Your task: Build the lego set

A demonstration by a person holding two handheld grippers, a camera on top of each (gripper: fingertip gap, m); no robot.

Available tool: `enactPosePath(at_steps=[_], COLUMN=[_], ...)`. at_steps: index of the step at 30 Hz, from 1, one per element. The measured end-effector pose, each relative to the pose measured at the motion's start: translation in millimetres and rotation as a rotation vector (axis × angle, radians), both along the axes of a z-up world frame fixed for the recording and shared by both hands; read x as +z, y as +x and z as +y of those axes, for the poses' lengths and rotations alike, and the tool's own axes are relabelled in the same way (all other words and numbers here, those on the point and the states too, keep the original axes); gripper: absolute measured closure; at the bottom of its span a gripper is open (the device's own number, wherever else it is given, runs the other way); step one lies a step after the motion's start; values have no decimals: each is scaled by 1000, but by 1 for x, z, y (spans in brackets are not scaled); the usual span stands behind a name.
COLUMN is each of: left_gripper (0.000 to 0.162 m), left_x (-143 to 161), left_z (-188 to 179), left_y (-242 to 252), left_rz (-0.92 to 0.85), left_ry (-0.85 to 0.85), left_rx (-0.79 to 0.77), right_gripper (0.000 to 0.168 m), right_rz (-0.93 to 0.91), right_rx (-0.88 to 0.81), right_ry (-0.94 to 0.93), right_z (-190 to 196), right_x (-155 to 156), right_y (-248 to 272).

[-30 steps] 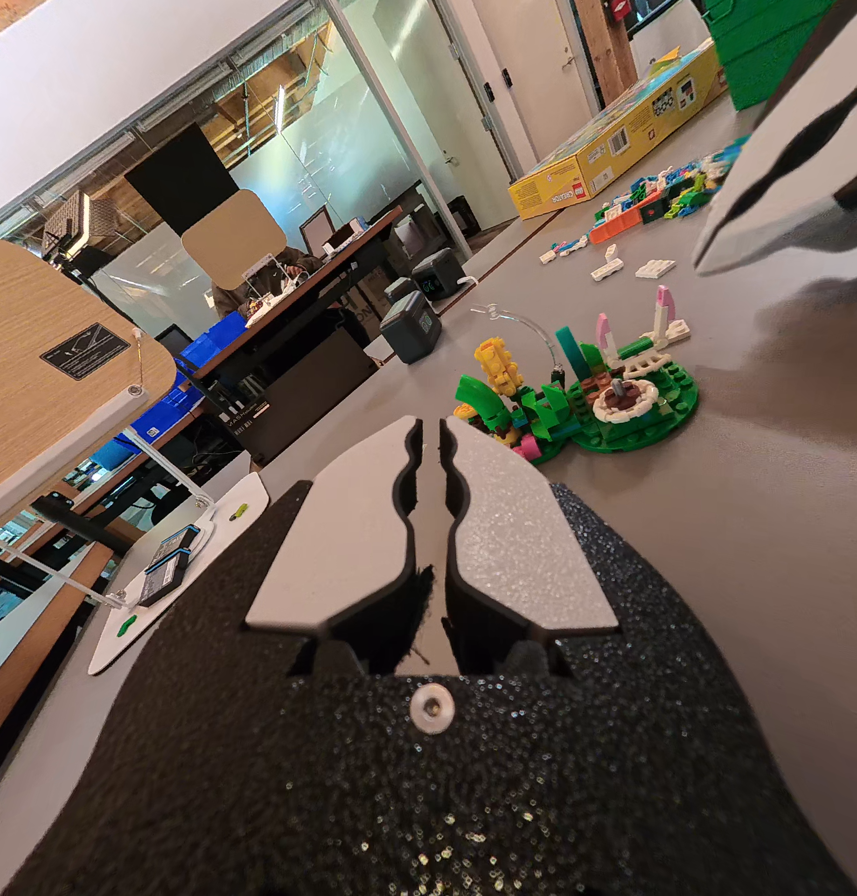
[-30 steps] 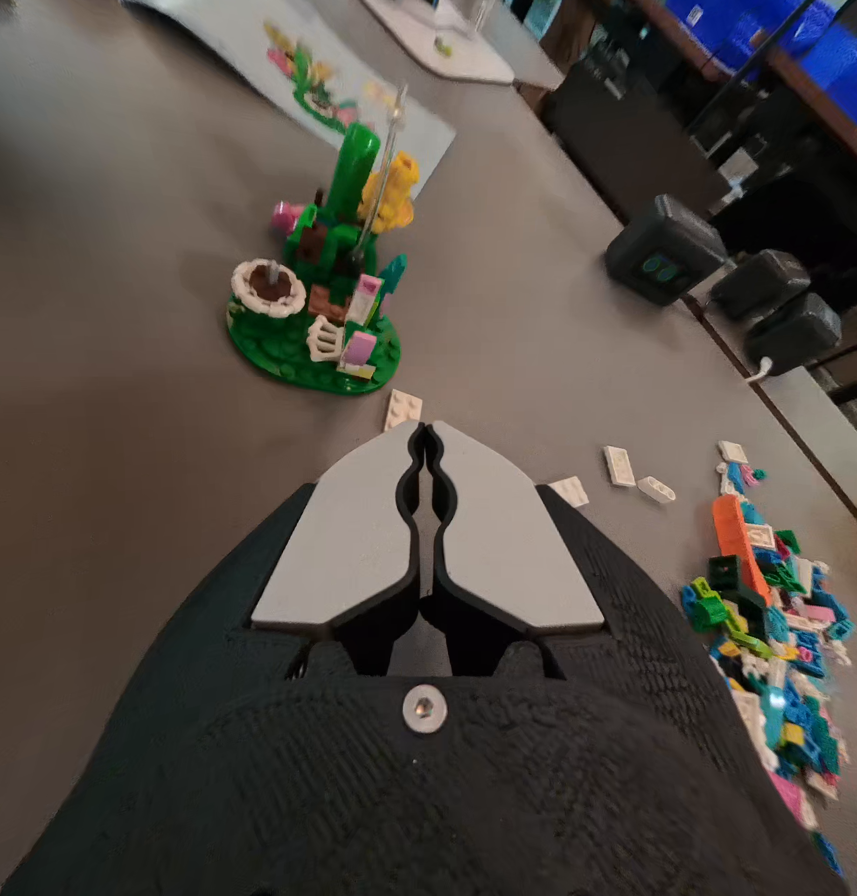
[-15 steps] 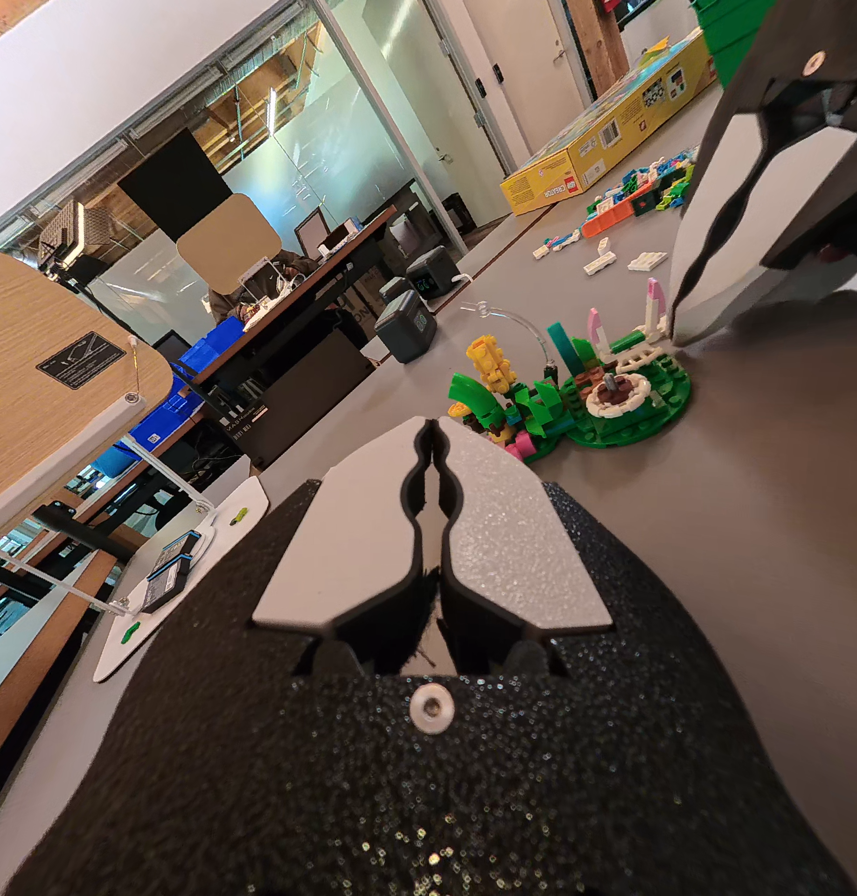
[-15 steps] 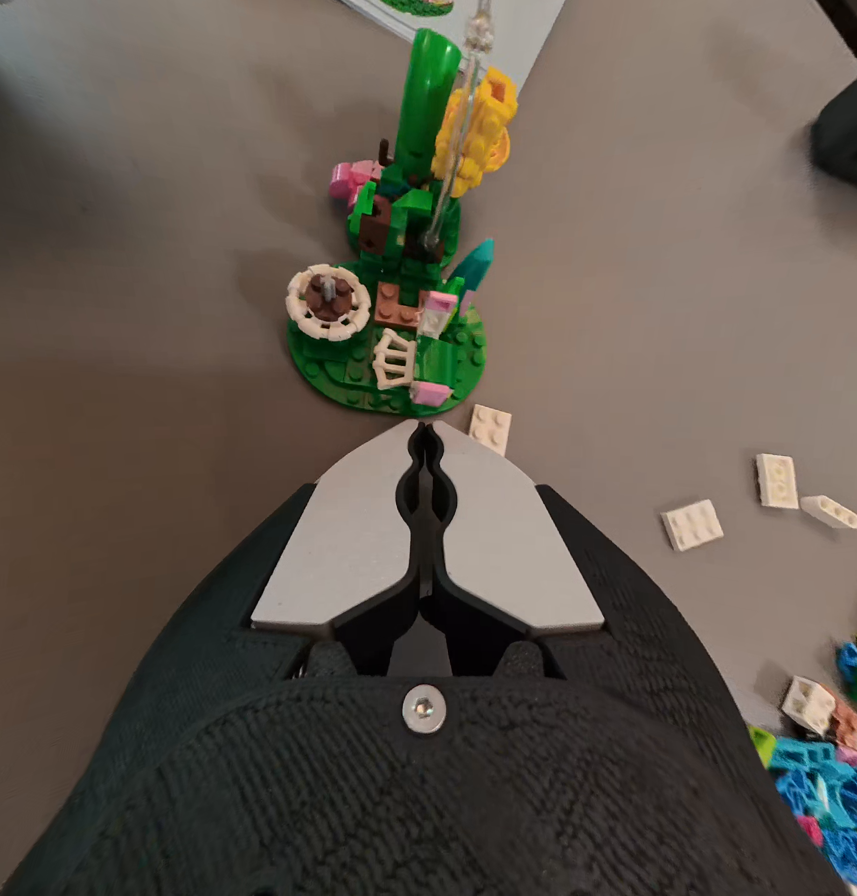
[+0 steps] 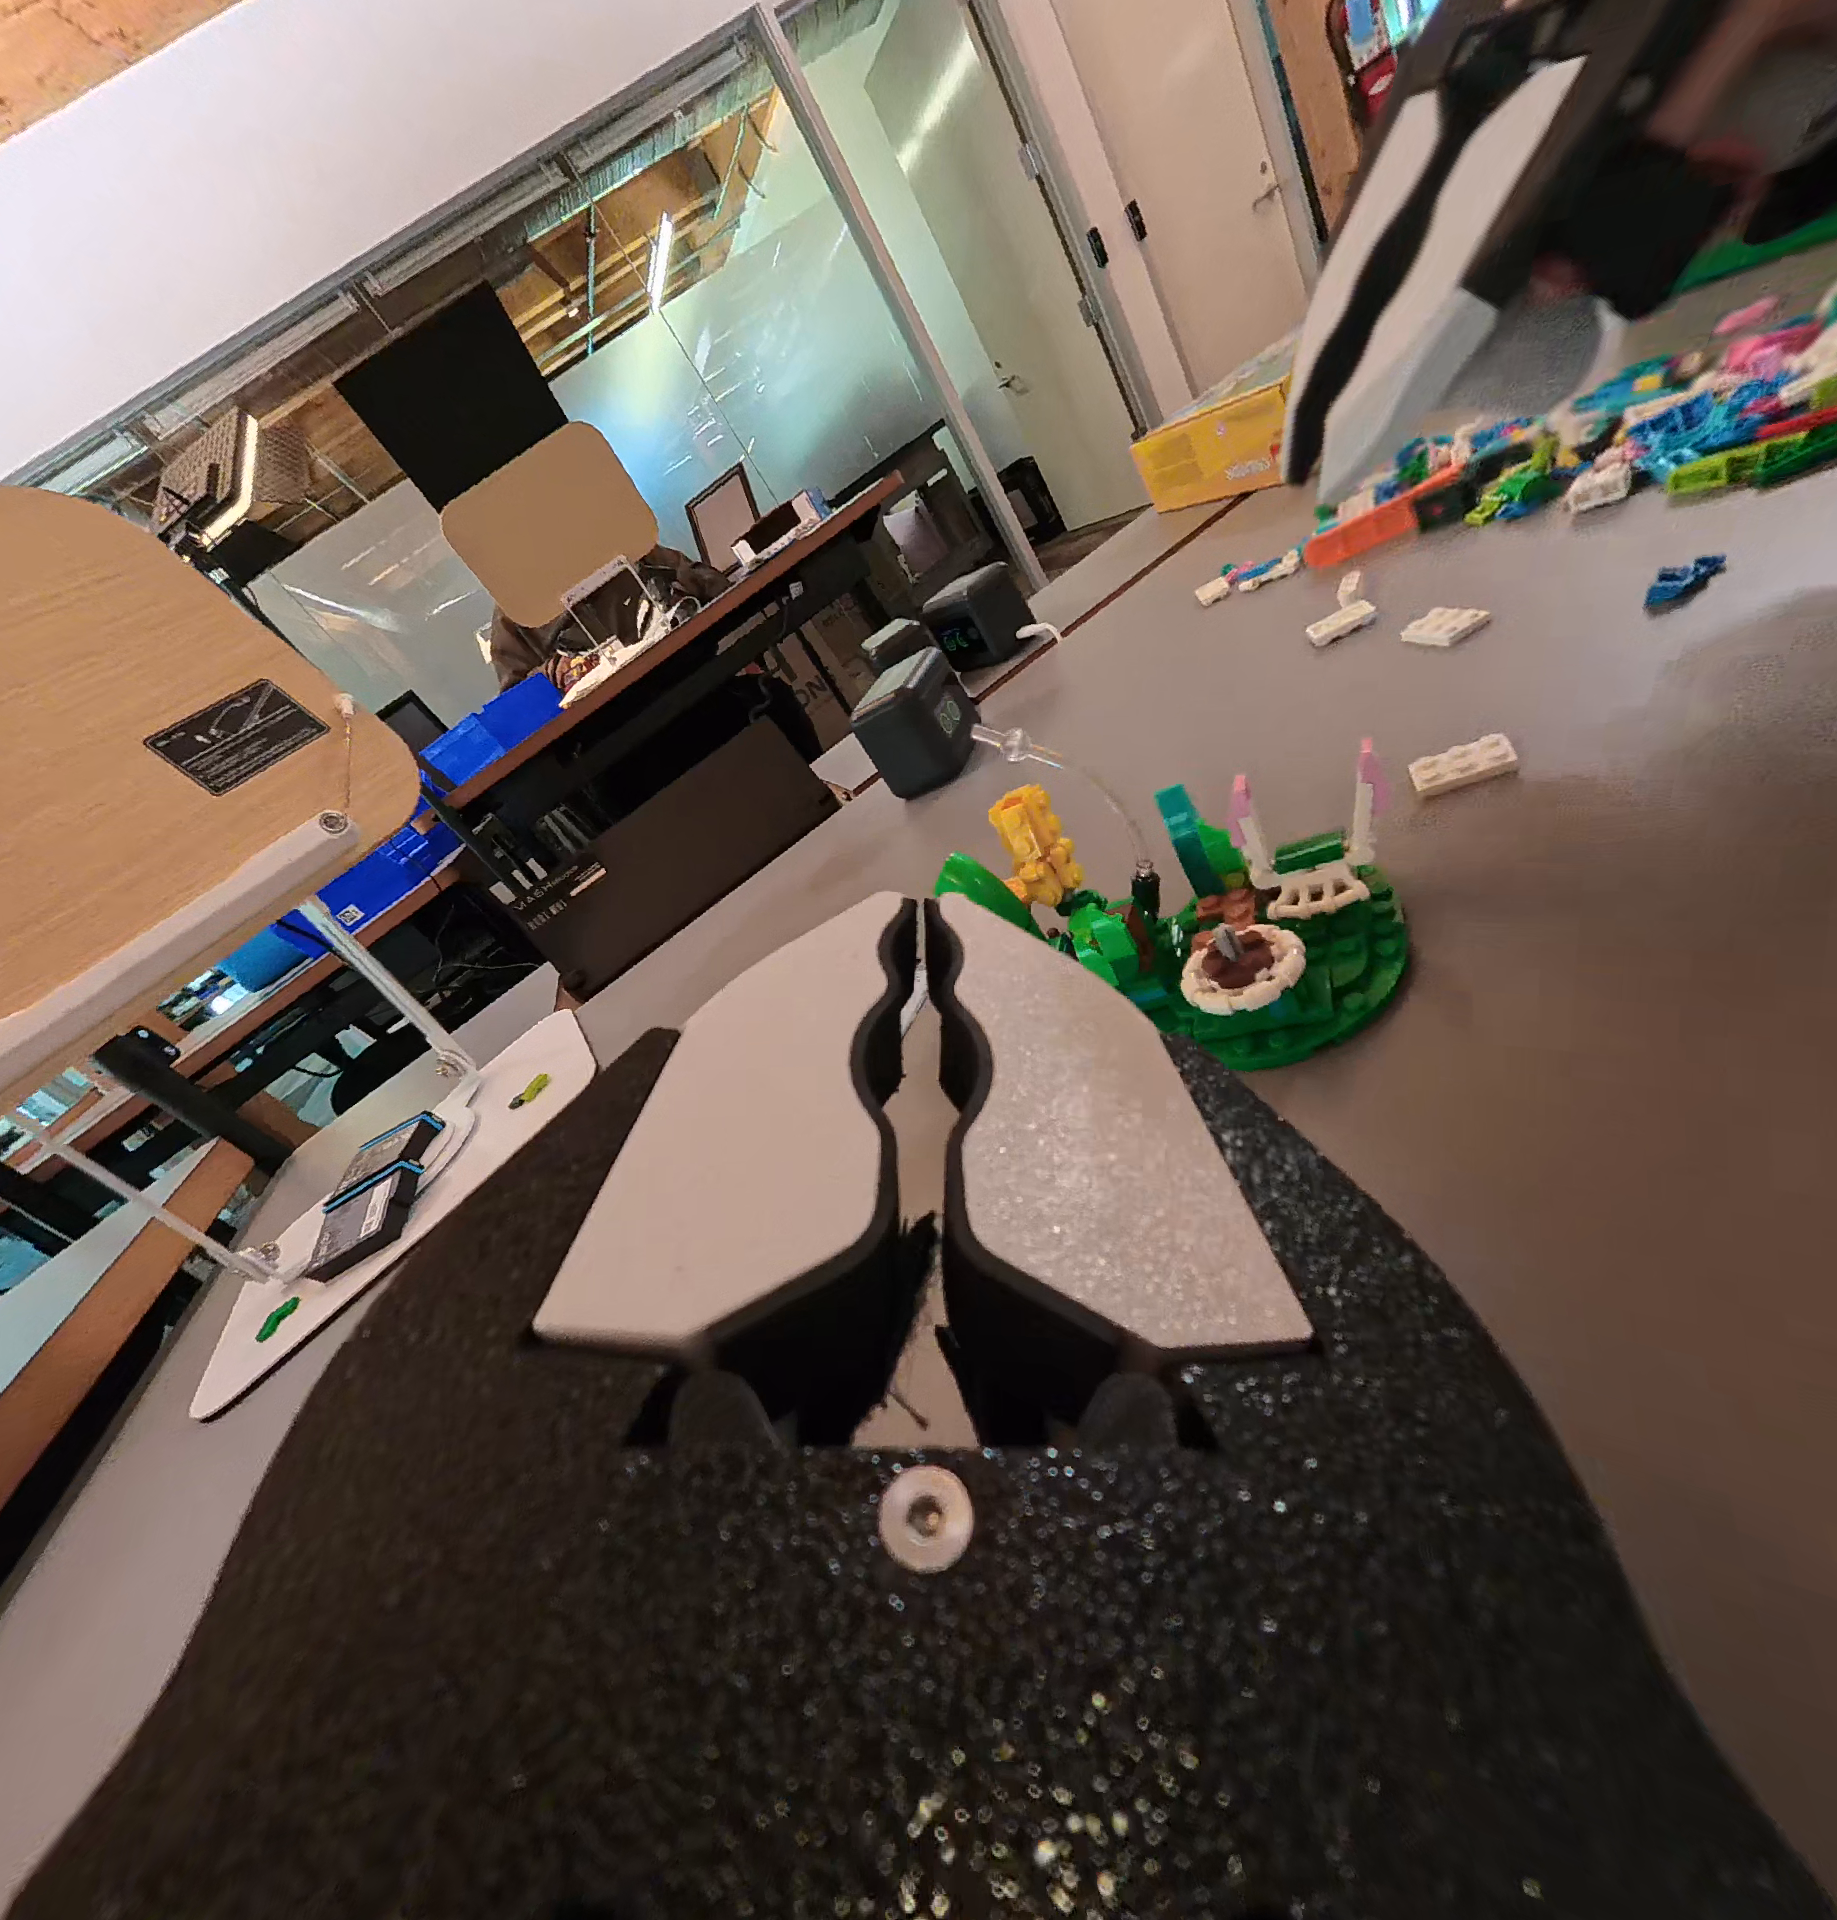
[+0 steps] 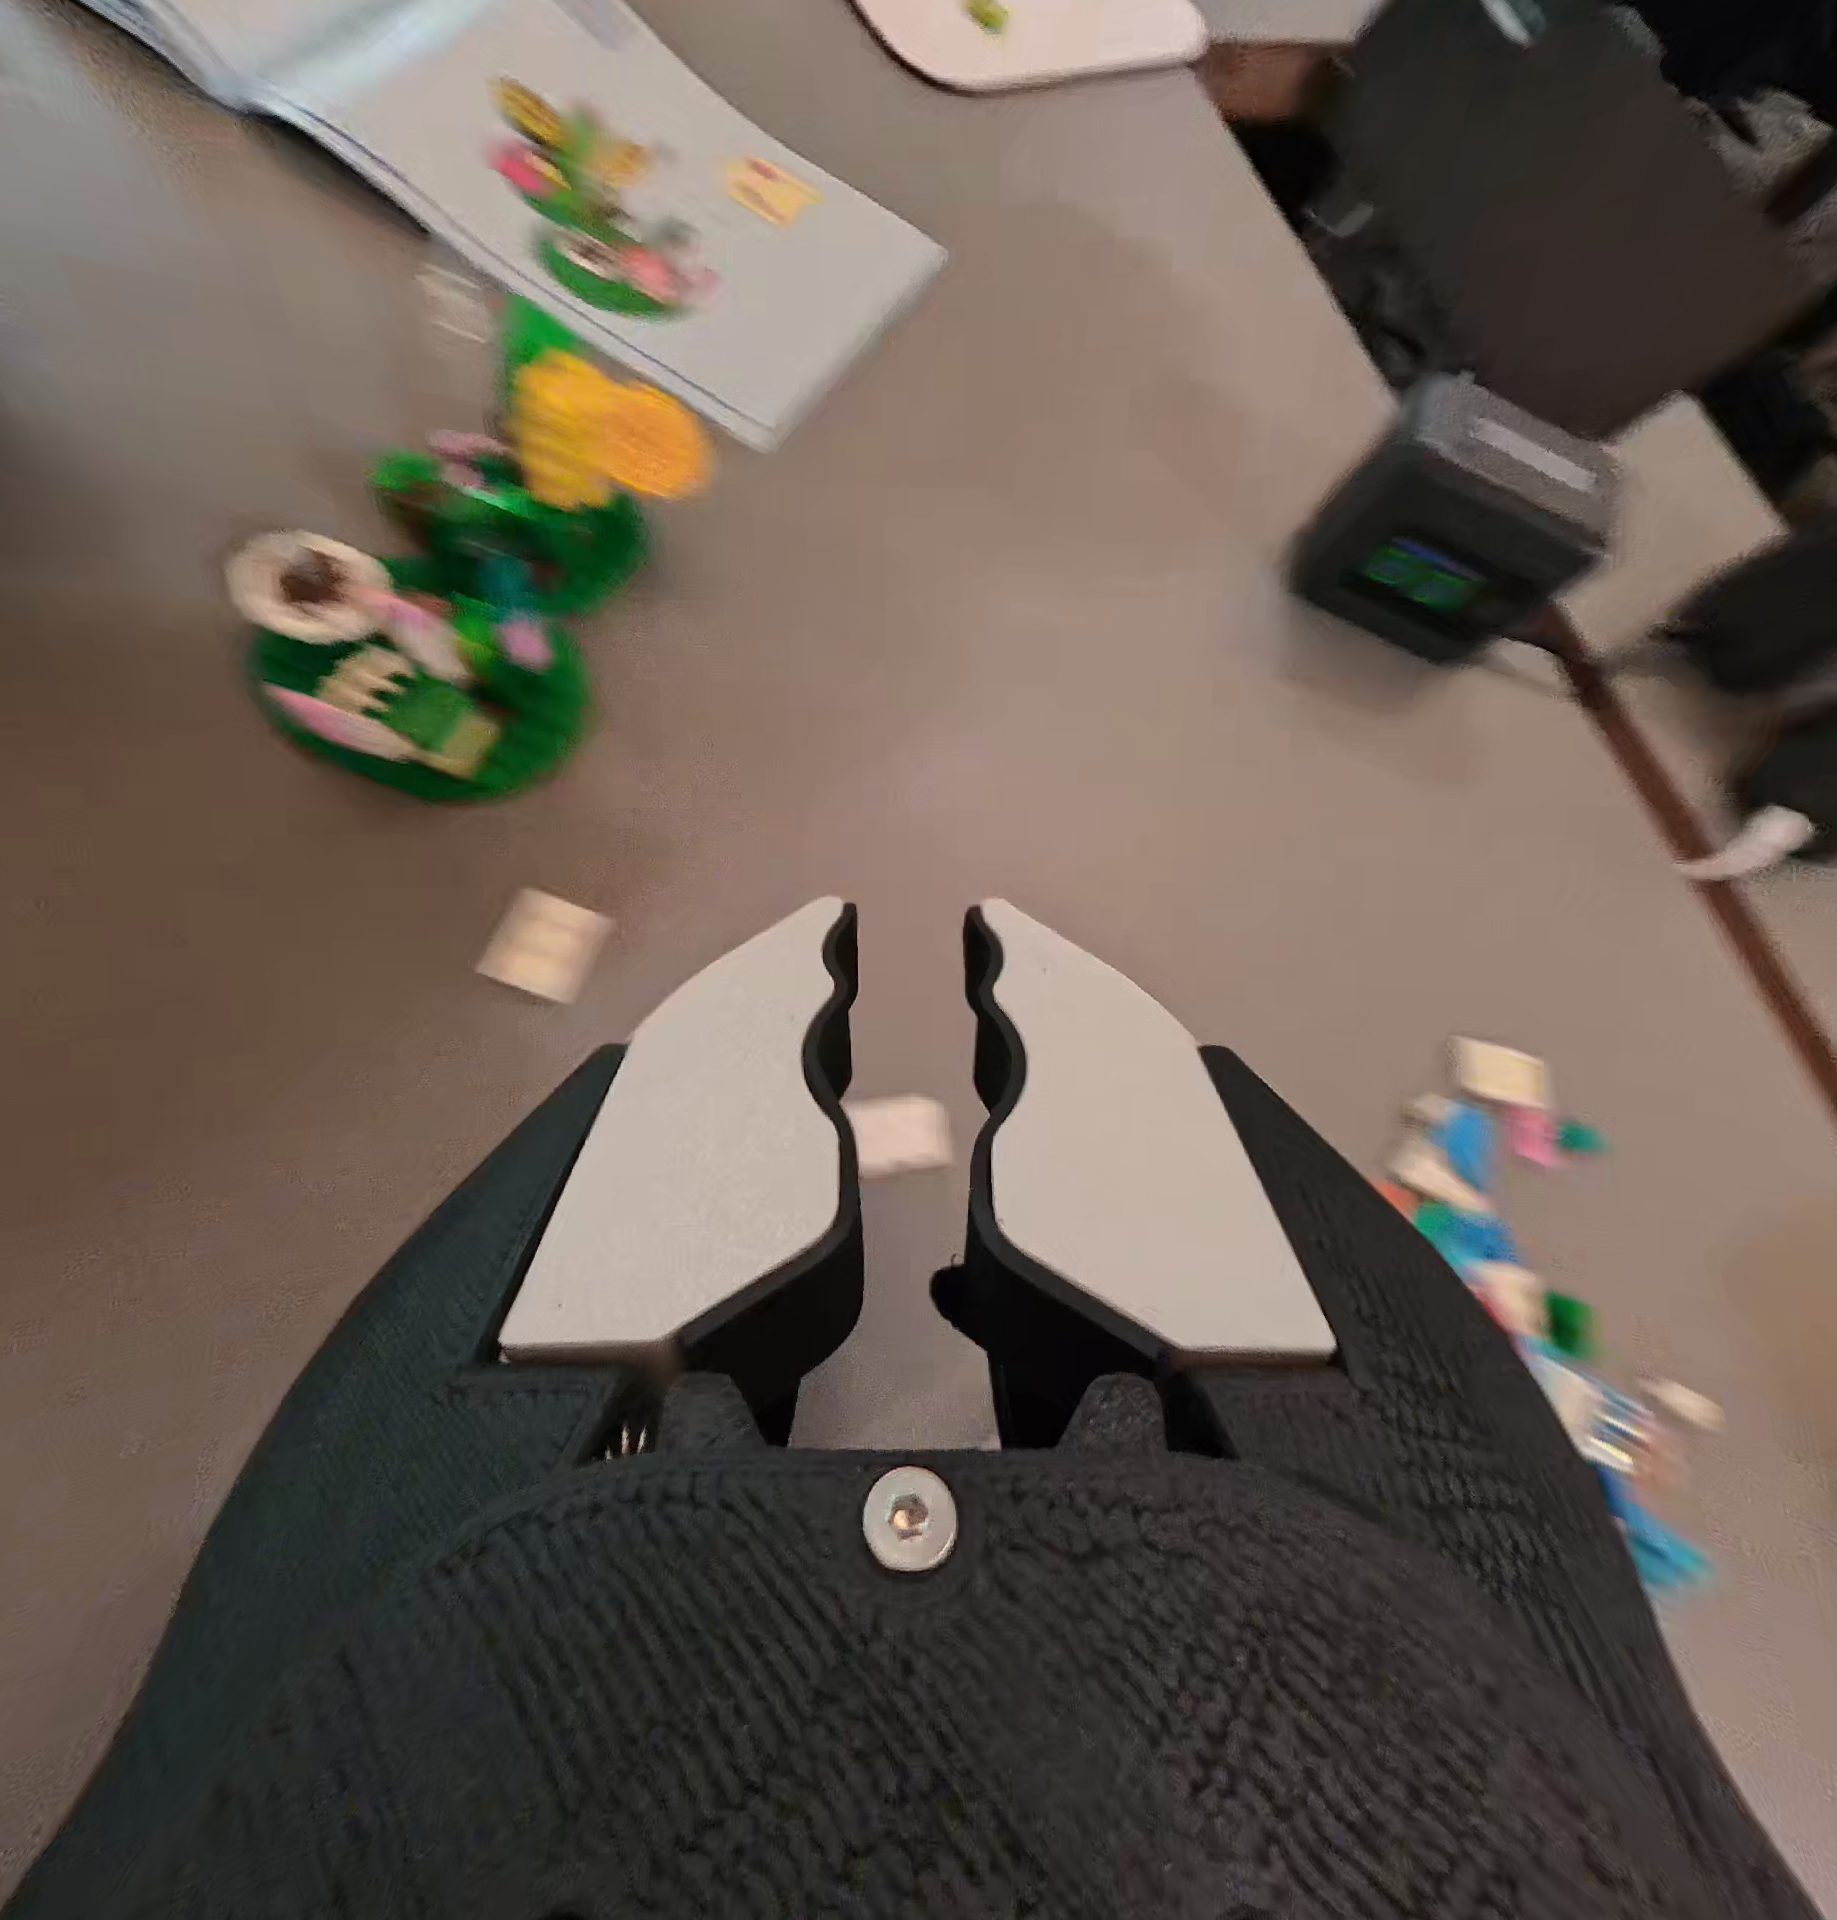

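The right hand-held gripper (image 6: 909,920) hangs over the table (image 6: 1049,644) with jaws apart, the green lego build (image 6: 420,634) well off at ten o'clock and a white plate (image 6: 898,1136) lying flat just under its gap. The left hand-held gripper (image 5: 919,914), jaws together and empty, is nearer the build at two o'clock. The instruction booklet (image 6: 623,197), yellow box (image 5: 1210,457) and black label (image 5: 236,736) bear print.

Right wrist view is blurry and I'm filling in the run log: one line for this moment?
left gripper: shut, empty | right gripper: open, empty, above small white plate | lego model: on table, untouched
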State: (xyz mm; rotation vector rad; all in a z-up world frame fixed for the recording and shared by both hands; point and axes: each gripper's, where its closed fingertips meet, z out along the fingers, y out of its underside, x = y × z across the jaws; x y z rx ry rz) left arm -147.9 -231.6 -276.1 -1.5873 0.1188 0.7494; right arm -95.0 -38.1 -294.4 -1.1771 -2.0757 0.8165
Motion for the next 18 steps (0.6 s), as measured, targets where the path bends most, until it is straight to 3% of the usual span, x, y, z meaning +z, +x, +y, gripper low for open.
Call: enactPosePath(at_steps=[1,5,8,14,18], left_gripper=[161,161,162,162,162], left_x=[0,-2,-5,-9,-10], left_z=[0,0,1,3,4], left_y=[0,-1,2,9,11], left_rz=[-11,-37,-29,-16,-19], left_ry=[6,12,-3,-25,-26], left_rx=[1,7,10,17,19], right_gripper=[149,153,155,155,152], right_rz=[-10,-96,-204,-385,-415], right_rx=[-31,-183,-204,-187,-169], right_ry=[36,78,35,19,11], right_z=[30,141,183,213,218], right_x=[4,3,-17,-62,-72], right_y=[-4,-20,-29,-44,-51])
